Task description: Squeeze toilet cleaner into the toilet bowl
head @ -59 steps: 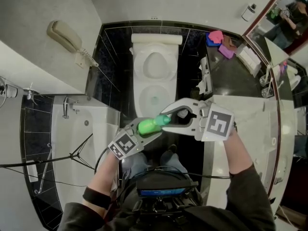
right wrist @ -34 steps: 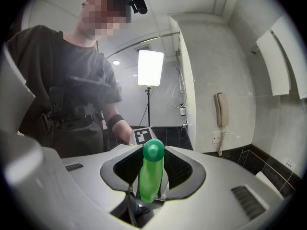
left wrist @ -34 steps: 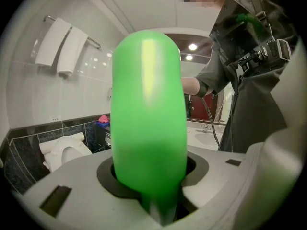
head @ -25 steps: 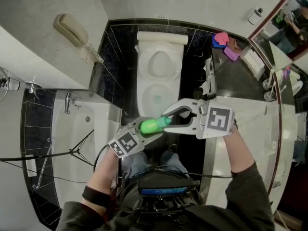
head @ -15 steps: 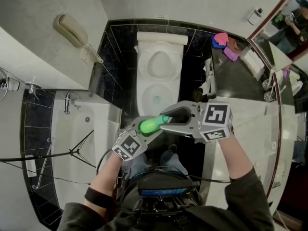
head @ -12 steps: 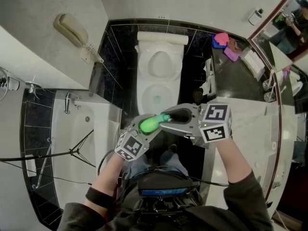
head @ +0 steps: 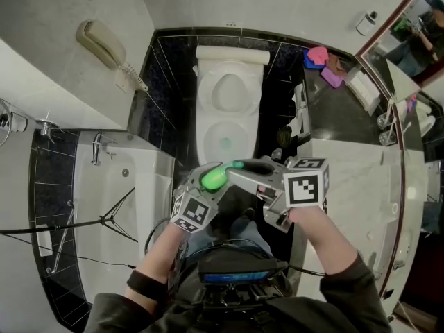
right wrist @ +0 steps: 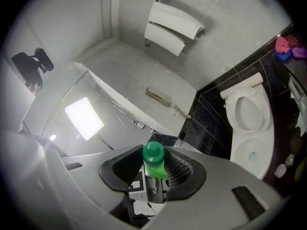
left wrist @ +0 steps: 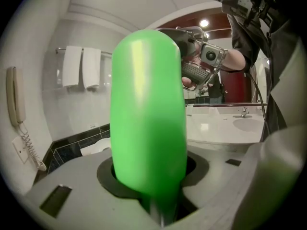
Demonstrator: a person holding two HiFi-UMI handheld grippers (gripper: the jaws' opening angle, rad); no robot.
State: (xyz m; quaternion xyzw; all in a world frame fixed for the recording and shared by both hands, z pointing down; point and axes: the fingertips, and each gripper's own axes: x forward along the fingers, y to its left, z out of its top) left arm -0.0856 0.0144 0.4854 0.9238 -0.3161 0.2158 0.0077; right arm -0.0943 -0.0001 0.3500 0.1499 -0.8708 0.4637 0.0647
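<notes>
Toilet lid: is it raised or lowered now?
Raised. In the head view the toilet lid stands back against the tank, and the toilet bowl below it is uncovered, its inside visible.

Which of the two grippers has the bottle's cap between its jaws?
The right gripper: the cap sits between its jaws, which just eased open. The left gripper clamps the bottle body.
</notes>
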